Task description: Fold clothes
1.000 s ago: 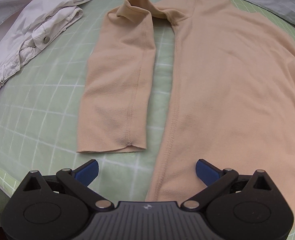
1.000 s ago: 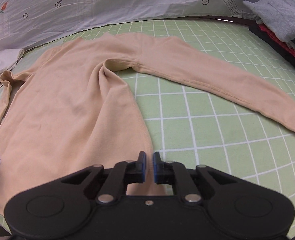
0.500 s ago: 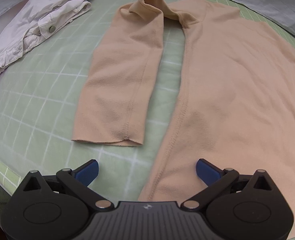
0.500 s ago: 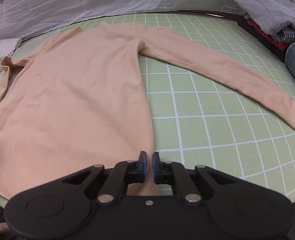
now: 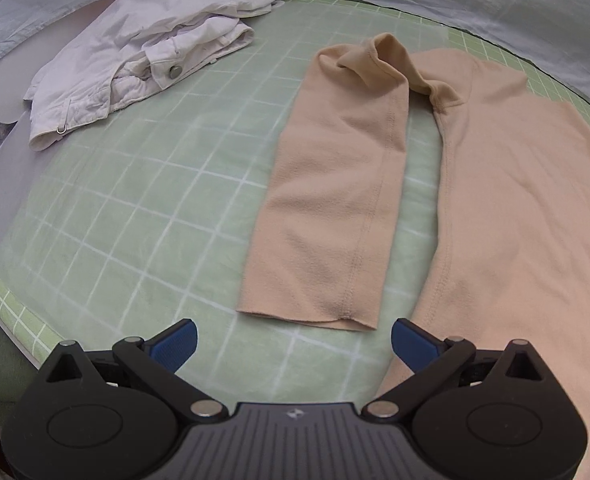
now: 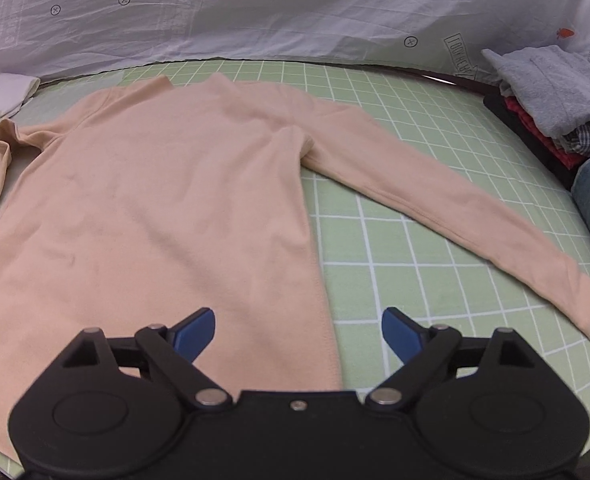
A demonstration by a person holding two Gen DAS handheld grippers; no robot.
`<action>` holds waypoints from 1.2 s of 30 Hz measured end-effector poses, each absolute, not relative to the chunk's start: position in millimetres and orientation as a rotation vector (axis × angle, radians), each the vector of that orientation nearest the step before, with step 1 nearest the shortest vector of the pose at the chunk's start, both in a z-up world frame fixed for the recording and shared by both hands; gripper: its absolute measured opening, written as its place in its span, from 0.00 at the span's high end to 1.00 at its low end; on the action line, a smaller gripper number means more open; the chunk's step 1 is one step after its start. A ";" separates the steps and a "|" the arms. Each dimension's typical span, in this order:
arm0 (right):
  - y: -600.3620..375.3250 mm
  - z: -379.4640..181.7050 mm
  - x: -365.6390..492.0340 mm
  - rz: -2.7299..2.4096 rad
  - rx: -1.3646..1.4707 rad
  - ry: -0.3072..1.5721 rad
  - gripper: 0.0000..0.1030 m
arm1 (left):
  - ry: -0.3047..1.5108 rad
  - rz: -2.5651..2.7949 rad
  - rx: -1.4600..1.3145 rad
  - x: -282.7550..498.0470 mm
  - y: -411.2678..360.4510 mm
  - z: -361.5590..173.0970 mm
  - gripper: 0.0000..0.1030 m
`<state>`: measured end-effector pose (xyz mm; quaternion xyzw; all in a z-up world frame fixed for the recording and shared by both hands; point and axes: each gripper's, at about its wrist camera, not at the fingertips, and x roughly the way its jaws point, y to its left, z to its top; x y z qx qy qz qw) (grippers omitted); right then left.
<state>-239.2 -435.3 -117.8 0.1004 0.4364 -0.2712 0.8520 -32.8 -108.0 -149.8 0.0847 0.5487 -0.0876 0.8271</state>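
1 peach sweater (image 6: pixel 167 216) is lying flat on the green grid surface (image 6: pixel 415 248), left sleeve (image 5: pixel 331 200) doubled beside the body, right sleeve (image 6: pixel 447 208) splayed outward. Both tools, left tool (image 5: pixel 293 338) and right tool (image 6: pixel 299 330), are hovering wide open, holding nothing. Pinching near a cuff would be keeping folds square.

The sheet (image 6: pixel 295 12) bears a banner print, its letters unreadable.

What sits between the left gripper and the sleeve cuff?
Only bare green grid mat, seen in the left wrist view. The left gripper is open just short of the sleeve cuff.
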 end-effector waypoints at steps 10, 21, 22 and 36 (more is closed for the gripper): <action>-415.0 -133.4 -204.3 -0.529 0.179 0.978 0.11 | 1.204 -0.231 0.102 -6.4 -81.3 -159.9 0.52; -414.9 -142.8 -213.4 -0.690 0.329 0.949 0.01 | 1.209 -0.336 0.088 24.3 -57.5 -152.0 0.94; -413.1 -143.5 -213.1 -0.708 0.333 0.944 0.01 | 1.205 -0.317 0.088 29.8 -48.8 -150.9 0.95; -394.5 -151.2 -216.3 -0.878 0.407 0.846 0.00 | 1.120 -0.108 0.220 96.8 48.9 -147.5 0.95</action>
